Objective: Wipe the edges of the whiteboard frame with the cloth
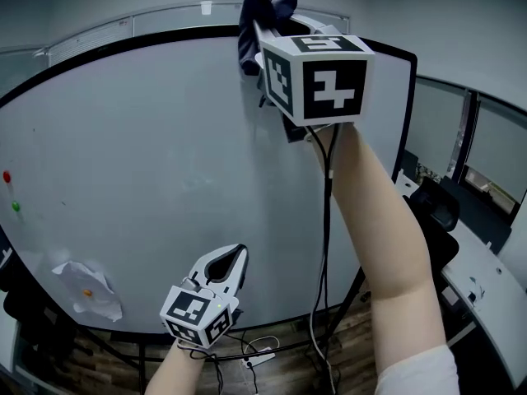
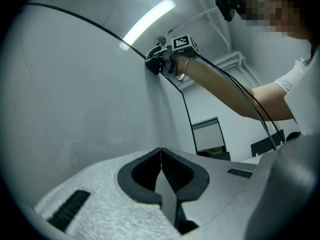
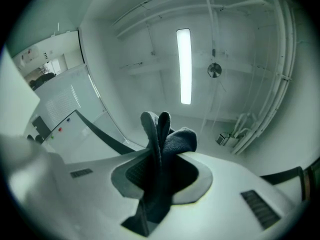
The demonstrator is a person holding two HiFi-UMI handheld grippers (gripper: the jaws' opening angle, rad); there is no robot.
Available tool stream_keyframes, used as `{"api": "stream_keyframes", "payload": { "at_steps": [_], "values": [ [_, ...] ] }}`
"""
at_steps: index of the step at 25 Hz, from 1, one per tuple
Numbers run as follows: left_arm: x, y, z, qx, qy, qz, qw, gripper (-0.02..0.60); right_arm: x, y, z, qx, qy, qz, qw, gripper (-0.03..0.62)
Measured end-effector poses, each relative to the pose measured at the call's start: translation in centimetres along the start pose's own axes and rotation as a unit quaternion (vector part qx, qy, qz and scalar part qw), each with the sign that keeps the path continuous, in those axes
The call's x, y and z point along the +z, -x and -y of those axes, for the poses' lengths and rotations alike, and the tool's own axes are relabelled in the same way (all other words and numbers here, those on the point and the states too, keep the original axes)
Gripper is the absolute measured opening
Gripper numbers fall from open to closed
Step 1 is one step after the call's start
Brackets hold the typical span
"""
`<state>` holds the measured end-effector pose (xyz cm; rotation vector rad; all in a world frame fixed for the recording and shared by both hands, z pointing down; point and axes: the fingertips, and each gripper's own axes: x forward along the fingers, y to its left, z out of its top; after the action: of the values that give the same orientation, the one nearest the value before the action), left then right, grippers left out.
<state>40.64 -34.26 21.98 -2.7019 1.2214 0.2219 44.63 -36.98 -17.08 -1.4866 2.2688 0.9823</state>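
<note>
A large whiteboard (image 1: 148, 155) with a black frame (image 1: 165, 36) fills the head view. High at its top edge my right gripper (image 1: 268, 23) is shut on a dark blue cloth (image 1: 257, 15), which bunches against the frame. In the right gripper view the cloth (image 3: 162, 149) sticks up from between the jaws, with the black frame edge (image 3: 102, 134) just behind it. Low near the board's bottom edge my left gripper (image 1: 235, 257) is shut with nothing in it. The left gripper view shows its jaws closed together (image 2: 160, 156) and, far up, the right gripper (image 2: 162, 61) at the frame.
A crumpled paper (image 1: 86, 290) is stuck to the board's lower left, with red (image 1: 6, 176) and green (image 1: 15, 206) magnets at the left edge. Cables (image 1: 325, 245) hang from the right gripper. A black chair (image 1: 432, 212) and a desk (image 1: 486, 286) stand at the right.
</note>
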Motion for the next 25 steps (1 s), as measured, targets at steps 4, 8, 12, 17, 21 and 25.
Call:
{"api": "stream_keyframes", "payload": {
  "at_steps": [4,8,12,17,21,25],
  "values": [
    [0.0,-3.3,2.5,0.006,0.002,-0.001,1.0,0.018,-0.8,1.8,5.2,-0.019,-0.002,0.0,1.0,0.081],
    [0.3,-6.5,5.0,0.013,-0.006,-0.004,0.9999,0.019,-1.8,3.6,10.7,-0.033,-0.016,0.0,0.999,0.081],
    [0.1,-10.0,7.7,0.004,-0.013,-0.009,0.9999,0.019,-2.7,5.1,15.2,-0.037,-0.017,-0.002,0.999,0.081],
    [0.7,-13.3,9.6,-0.008,-0.02,-0.007,0.9998,0.019,-3.7,6.5,18.8,-0.048,-0.014,-0.004,0.999,0.081],
    [0.6,-15.3,11.1,-0.023,-0.018,-0.004,0.9996,0.018,-4.7,7.9,22.0,-0.069,-0.018,-0.008,0.997,0.081],
    [-0.4,-17.2,13.3,-0.05,-0.006,-0.009,0.9987,0.019,-5.8,9.3,24.2,-0.085,-0.018,-0.026,0.996,0.081]
  ]
}}
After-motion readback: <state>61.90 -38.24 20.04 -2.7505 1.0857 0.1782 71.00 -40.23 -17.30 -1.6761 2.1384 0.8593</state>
